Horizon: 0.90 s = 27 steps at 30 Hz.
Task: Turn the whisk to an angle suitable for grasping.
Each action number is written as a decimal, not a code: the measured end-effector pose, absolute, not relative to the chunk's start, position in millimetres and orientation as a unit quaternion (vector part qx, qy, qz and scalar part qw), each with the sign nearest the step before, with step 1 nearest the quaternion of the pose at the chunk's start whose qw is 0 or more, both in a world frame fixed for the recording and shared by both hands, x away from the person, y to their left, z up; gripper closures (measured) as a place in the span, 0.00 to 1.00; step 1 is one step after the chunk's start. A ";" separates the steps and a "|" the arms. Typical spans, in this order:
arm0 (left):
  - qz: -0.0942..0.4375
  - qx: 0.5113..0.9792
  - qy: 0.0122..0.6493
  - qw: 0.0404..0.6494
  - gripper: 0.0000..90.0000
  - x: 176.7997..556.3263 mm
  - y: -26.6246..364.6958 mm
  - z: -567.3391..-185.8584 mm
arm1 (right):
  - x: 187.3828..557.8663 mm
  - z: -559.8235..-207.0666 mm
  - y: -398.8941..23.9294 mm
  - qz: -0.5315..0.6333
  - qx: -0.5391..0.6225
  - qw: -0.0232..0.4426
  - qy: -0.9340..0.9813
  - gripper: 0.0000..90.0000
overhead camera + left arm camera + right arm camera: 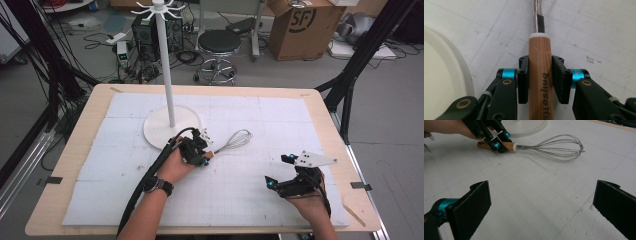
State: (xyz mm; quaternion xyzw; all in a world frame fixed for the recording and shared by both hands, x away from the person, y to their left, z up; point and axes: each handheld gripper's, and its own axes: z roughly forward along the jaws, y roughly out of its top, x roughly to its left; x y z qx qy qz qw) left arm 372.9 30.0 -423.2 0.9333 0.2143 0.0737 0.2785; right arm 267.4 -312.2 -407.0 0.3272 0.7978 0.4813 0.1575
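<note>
A wire whisk (235, 140) with a wooden handle (540, 72) lies flat on the white mat, wires pointing right and away. My left gripper (207, 154) is low over the mat, its two black pads (523, 80) pressed on either side of the handle, so it is shut on the whisk. In the right gripper view the left gripper (499, 142) holds the handle end while the whisk (559, 147) rests on the mat. My right gripper (276, 171) sits near the front right, jaws wide apart and open (541, 202), nothing between them.
A white hanging stand with a round base (160, 131) and a tall pole (167, 75) stands just behind the left gripper; its base (441, 75) lies close on the left. Beyond the table are a black stool (219, 45) and a cardboard box (305, 25).
</note>
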 end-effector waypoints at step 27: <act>0.024 0.944 0.137 0.299 0.78 337.6 -14.5 -424.2 | 266.8 -402.9 -311.2 0.487 0.323 0.157 0.797 0.00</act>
